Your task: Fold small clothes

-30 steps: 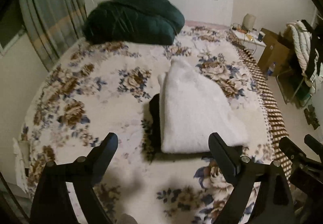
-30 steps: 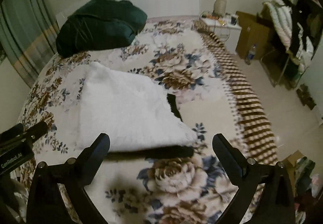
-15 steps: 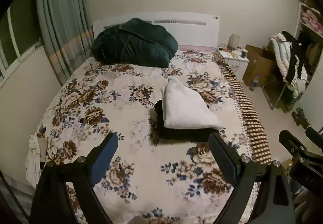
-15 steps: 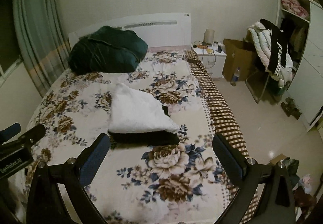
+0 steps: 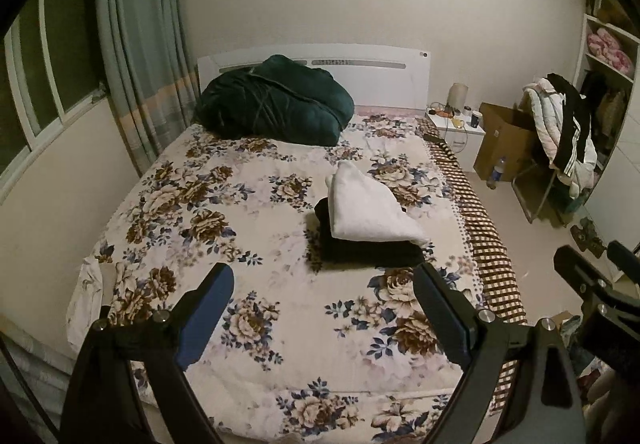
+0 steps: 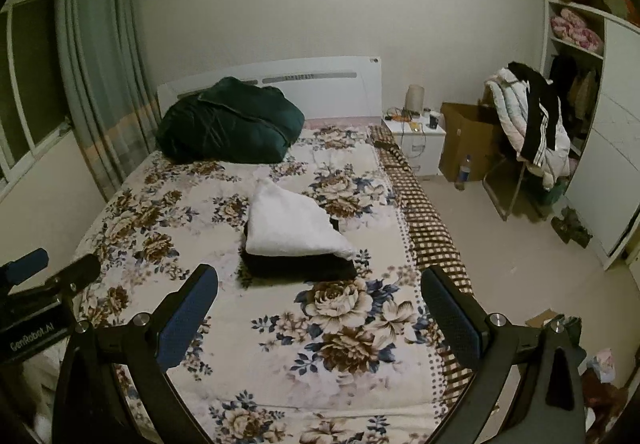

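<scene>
A: Tongs?
B: Left gripper (image 5: 324, 308) and right gripper (image 6: 320, 308) both spread wide, nothing pinched, held off the foot of the bed (image 5: 280, 344).
A: Clothes?
B: Folded white garment (image 6: 294, 230) stacked on folded black garment (image 6: 300, 268), mid-bed toward the right edge. Looks finished; stacked to stay tidy.
A: Beyond?
B: Green duvet (image 5: 276, 106) by the headboard.

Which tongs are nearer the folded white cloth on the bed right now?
Cannot tell: left tongs and right tongs both hang open, pulled back from the white cloth, left to its left, right to its right.
</scene>
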A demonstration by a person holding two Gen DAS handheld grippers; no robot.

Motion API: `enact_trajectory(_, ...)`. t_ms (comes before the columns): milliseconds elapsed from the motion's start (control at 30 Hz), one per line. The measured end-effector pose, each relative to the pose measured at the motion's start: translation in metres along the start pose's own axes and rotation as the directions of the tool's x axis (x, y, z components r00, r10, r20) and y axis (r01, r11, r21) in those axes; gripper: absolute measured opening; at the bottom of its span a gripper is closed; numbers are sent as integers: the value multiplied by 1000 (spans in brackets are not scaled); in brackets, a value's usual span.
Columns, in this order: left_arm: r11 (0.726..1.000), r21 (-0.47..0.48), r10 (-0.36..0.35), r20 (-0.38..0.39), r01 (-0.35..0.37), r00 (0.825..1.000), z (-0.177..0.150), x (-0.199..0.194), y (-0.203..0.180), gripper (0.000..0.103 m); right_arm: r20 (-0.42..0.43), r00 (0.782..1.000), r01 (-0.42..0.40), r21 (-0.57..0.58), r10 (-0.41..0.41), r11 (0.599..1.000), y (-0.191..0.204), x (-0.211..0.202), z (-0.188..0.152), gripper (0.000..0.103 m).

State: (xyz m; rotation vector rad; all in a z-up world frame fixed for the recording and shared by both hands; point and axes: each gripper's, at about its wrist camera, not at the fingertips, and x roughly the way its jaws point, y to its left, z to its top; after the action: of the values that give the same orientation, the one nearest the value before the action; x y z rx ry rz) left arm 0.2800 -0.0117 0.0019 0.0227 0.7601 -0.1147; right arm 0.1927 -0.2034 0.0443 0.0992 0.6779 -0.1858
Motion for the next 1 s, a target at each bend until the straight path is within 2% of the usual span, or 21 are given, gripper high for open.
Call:
enact_trajectory(200,1000,-15,19,27,-18,999,-5,-20,-6,92,18,999,-28,-28,28,999,-6,-23,7,103)
enact_trajectory(267,1000,-19,18,30,-18,999,-6,-23,-7,102,23,999,-27,-39,28,999,-6,-25,8,103)
enact_trajectory(300,1000,-19,22,39,-22,999,-7,-25,-7,103,29,999,-25,-42,26,999,-7,-27,9,103)
enact_trajectory(633,998,-25,61,62,-60,996,-10,-31,-10,103,33,999,-32,-41,33,999,-19,-25,8,103)
enact_trajectory(1000,998,-21,68,69,-67,995,-10,-33,-12,103,30,999,-43,-48,45,998,-18,-10,12,103)
